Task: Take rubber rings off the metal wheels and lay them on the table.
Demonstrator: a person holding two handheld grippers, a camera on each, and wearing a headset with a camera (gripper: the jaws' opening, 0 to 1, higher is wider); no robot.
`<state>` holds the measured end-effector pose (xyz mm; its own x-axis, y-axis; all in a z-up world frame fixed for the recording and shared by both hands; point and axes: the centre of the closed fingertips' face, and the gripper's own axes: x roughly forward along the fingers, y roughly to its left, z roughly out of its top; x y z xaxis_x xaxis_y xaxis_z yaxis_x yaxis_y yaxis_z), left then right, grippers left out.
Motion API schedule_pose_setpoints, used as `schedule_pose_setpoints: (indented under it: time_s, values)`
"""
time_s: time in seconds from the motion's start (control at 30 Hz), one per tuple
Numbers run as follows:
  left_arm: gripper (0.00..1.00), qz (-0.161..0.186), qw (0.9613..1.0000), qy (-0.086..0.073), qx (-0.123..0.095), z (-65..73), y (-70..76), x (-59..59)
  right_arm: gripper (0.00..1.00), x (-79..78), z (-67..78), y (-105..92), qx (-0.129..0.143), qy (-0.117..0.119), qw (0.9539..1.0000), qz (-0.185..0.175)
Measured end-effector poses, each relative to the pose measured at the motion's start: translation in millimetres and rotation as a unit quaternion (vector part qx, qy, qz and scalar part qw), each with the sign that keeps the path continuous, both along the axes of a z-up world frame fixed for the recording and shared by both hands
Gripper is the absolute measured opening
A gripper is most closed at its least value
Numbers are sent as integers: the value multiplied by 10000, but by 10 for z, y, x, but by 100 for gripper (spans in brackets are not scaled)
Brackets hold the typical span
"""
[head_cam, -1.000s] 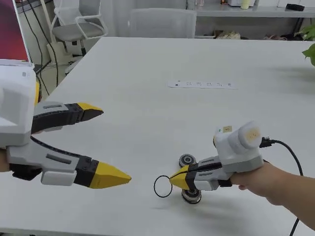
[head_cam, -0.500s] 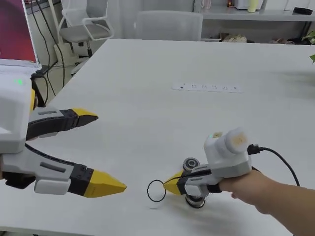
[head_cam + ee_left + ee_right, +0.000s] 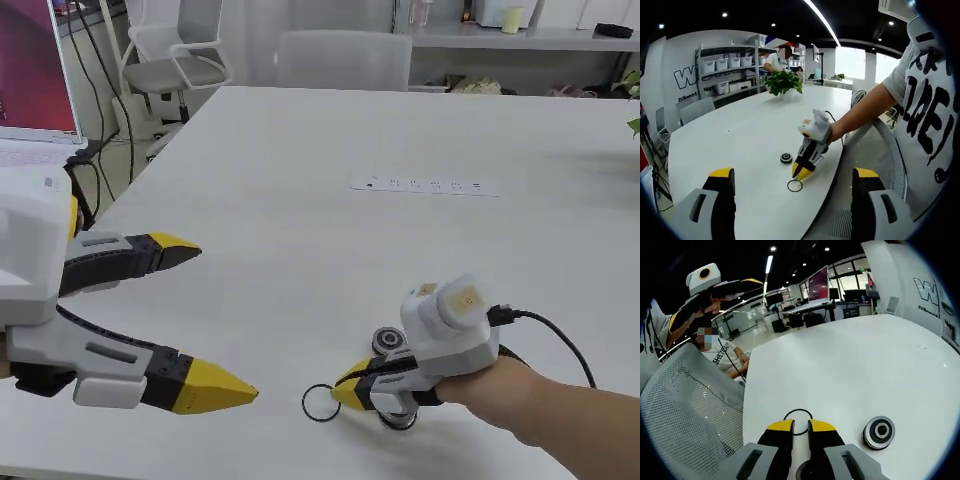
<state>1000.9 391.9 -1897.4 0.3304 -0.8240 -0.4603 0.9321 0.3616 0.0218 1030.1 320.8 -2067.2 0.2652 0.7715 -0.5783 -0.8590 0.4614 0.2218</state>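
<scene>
A thin black rubber ring (image 3: 320,402) lies low against the white table (image 3: 300,200), near its front edge. My right gripper (image 3: 343,393) is shut on the ring's near side; in the right gripper view the ring (image 3: 797,421) shows just past the yellow tips of that gripper (image 3: 800,426). One metal wheel (image 3: 388,340) stands just behind the gripper, the same wheel (image 3: 879,431) being to its right in its own view. A second wheel (image 3: 399,416) is partly hidden under the gripper body. My left gripper (image 3: 226,322) hovers open at the left, well apart from the ring (image 3: 794,185).
A white power strip (image 3: 425,185) lies mid-table. Chairs (image 3: 345,55) stand at the far end and a monitor (image 3: 30,70) at the left. A cable (image 3: 550,330) trails from the right gripper. A potted plant (image 3: 785,82) sits on the table's far side.
The right gripper has come down and slightly left with the ring, which now looks flatter against the table. The left gripper has stayed open and about where it was.
</scene>
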Motion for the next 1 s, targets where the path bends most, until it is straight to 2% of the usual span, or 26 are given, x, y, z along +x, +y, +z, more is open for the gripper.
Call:
schedule_pose_setpoints:
  time_s: [0.47, 0.6, 0.8, 1.0]
  values:
    - [96, 25, 10000, -30, 18, 18, 17, -28, 32, 35, 47, 92, -174, -260, 9993, 200]
    - [96, 32, 10000, -29, 29, 11, 29, -31, 36, 54, 132, 23, -20, -345, 9993, 111]
    - [96, 4, 10000, -13, 14, 2, -6, -39, 43, 78, 324, -90, 392, -454, 9982, -59]
    - [96, -81, 10000, -16, 2, 9, -101, -38, 45, 57, 411, -229, 515, -526, 9972, -152]
